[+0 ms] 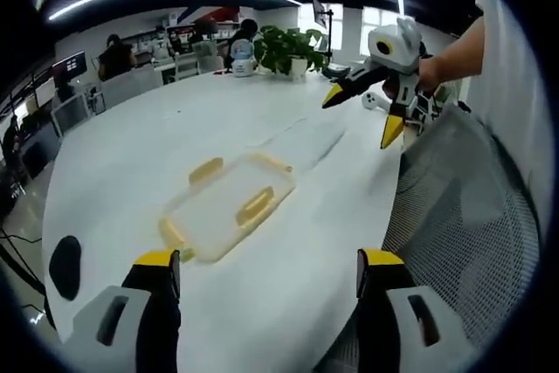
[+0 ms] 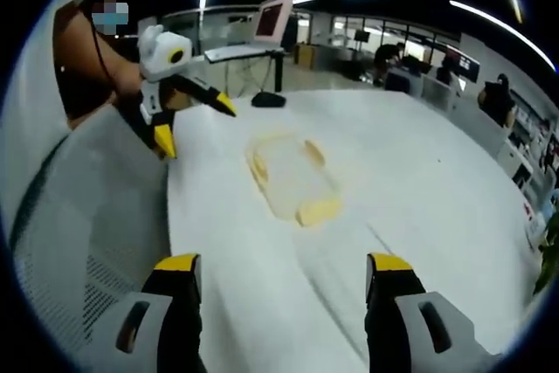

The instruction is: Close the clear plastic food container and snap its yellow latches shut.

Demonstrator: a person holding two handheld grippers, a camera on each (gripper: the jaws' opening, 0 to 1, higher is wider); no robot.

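A clear plastic food container (image 1: 229, 209) with yellow latches (image 1: 255, 205) lies flat on the white table (image 1: 131, 155), a short way ahead of my left gripper (image 1: 268, 264), whose jaws stand wide open and hold nothing. In the right gripper view the container (image 2: 293, 176) sits ahead of my open right gripper (image 2: 284, 264). Each gripper shows in the other's view, held in a hand above the table edge: the right gripper (image 1: 362, 115) and the left gripper (image 2: 195, 124), both with jaws spread. The picture is too blurred to tell whether the lid is seated or the latches are snapped.
A grey mesh chair back (image 1: 463, 216) (image 2: 79, 242) stands against the near table edge between the two hands. A potted plant (image 1: 288, 48) stands at the far end. A laptop on a stand (image 2: 271, 19) and a dark object (image 2: 268, 100) are beyond the container. People sit at desks behind.
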